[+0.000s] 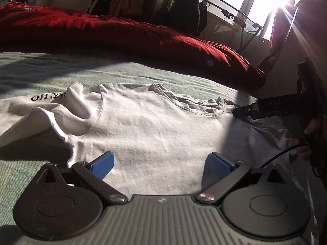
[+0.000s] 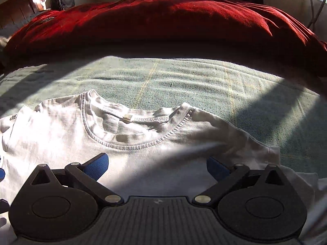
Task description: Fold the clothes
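Both tongs are spread wide and pinch nothing: the left tongs (image 1: 159, 163) hover low over the chest of a white T-shirt (image 1: 147, 126), the right tongs (image 2: 157, 166) just below its collar (image 2: 130, 134). That T-shirt lies flat on a green bedspread (image 2: 184, 77), neckline toward a red duvet (image 2: 163, 18), with one sleeve (image 1: 67, 106) rumpled beside black lettering.
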`<move>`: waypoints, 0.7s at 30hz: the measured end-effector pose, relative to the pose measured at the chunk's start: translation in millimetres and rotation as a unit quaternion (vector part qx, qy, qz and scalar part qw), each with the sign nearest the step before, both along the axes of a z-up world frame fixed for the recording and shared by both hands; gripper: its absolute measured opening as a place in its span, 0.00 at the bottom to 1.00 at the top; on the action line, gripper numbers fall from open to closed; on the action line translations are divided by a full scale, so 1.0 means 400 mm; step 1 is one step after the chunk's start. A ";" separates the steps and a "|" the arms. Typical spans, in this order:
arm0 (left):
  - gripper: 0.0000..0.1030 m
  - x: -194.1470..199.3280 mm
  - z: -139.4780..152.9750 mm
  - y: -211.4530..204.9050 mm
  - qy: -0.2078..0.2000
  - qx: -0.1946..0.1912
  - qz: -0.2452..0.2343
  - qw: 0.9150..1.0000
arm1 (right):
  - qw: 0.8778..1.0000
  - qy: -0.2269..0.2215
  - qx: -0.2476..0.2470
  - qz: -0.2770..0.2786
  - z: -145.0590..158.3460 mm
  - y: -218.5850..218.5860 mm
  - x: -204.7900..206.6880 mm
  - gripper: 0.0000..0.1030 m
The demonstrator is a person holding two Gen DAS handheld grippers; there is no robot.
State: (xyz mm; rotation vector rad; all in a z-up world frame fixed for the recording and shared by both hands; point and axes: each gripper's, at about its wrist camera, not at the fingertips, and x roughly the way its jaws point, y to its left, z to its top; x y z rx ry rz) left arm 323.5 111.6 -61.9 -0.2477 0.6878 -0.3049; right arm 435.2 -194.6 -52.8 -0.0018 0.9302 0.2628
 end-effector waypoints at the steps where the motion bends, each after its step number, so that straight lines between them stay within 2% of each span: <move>1: 0.96 0.001 0.000 -0.001 0.000 0.001 0.000 1.000 | 1.000 -0.003 0.014 0.012 0.025 0.002 -0.036 1.00; 8: 0.96 -0.003 0.004 -0.020 -0.010 0.011 -0.015 1.000 | 0.991 0.083 0.104 0.034 -0.005 -0.025 -0.223 1.00; 10: 0.96 0.001 -0.002 -0.023 -0.006 0.014 -0.016 1.000 | 0.990 0.095 0.098 0.024 -0.048 -0.027 -0.219 1.00; 12: 0.96 0.007 -0.009 -0.022 0.001 0.016 -0.013 1.000 | 0.992 0.076 0.098 0.022 -0.073 -0.033 -0.202 1.00; 17: 0.96 0.007 -0.009 -0.016 0.003 0.014 -0.013 1.000 | 0.997 0.030 0.073 -0.015 -0.042 -0.030 -0.154 1.00; 21: 0.96 0.004 -0.005 -0.022 0.004 0.014 -0.026 1.000 | 0.997 0.022 0.072 0.034 -0.011 0.021 -0.120 1.00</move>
